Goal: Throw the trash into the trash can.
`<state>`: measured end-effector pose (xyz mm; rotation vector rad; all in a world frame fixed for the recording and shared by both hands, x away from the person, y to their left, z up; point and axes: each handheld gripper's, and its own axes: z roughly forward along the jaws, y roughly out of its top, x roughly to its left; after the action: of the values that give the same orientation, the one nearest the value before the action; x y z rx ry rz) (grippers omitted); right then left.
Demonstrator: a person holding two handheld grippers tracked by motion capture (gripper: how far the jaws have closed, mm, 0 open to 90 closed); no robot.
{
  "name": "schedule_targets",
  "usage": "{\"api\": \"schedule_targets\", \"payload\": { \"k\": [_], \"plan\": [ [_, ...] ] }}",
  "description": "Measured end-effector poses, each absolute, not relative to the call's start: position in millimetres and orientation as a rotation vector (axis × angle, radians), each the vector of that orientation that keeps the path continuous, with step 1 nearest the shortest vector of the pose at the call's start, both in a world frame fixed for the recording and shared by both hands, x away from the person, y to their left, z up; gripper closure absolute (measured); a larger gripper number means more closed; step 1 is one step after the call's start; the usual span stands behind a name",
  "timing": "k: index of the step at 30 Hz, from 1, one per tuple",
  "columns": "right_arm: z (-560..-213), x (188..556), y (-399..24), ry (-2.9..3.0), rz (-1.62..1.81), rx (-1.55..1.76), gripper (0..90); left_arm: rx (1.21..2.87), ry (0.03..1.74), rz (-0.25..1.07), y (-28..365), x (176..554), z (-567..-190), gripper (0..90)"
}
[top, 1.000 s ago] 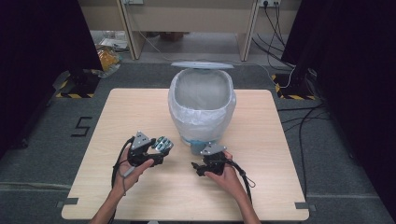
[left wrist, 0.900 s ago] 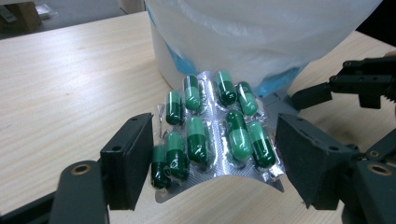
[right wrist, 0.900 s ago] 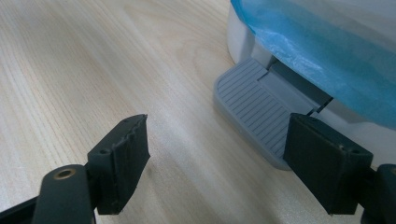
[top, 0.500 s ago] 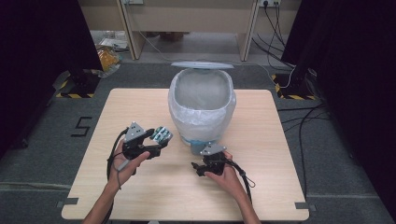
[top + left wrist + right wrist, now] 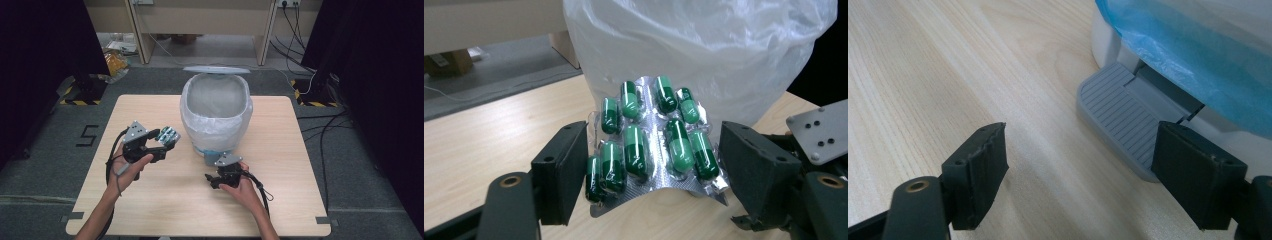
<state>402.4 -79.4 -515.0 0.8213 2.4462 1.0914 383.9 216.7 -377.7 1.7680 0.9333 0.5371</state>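
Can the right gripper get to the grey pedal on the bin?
Probably yes. The right gripper is open, low over the table, and the pedal of the bin lies just ahead with nothing in between.

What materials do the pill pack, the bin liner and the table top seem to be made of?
Pill pack: shiny silver foil under clear plastic bubbles, judging by the glints and its bent shape.
Bin liner: thin, cloudy white plastic film; it wrinkles and lets light through.
Table top: pale wood or wood-look laminate, matte; grain lines show, but which one is unclear.
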Motion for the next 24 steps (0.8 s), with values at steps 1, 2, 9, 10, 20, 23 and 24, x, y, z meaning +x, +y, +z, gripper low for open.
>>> {"api": "schedule_targets", "payload": {
  "k": [1,2,9,10,20,23,24],
  "plan": [
    [-514.8,402.3,-79.4,2.447,1.092,0.825,22.3,1.766,0.930,0.542,217.3,384.3,-375.3,28.8],
    [-514.8,402.4,-79.5,2.448,1.092,0.822,22.3,1.761,0.928,0.546,217.8,384.6,-372.9,28.8],
    [-514.9,402.5,-79.6,2.447,1.093,0.819,22.3,1.728,0.919,0.573,222.3,388.0,-356.8,28.8],
    [-514.9,402.4,-79.5,2.447,1.093,0.820,22.3,1.726,0.916,0.577,222.8,388.2,-354.4,28.8],
    [-515.1,402.6,-79.6,2.447,1.090,0.813,22.3,1.684,0.884,0.589,224.3,391.9,-327.6,28.8],
    [-515.2,402.4,-79.4,2.447,1.090,0.812,22.3,1.677,0.877,0.589,220.3,394.5,-322.2,28.6],
    [-515.1,402.3,-79.2,2.447,1.085,0.809,22.3,1.677,0.874,0.590,218.7,395.7,-320.6,28.7]
  ]
}}
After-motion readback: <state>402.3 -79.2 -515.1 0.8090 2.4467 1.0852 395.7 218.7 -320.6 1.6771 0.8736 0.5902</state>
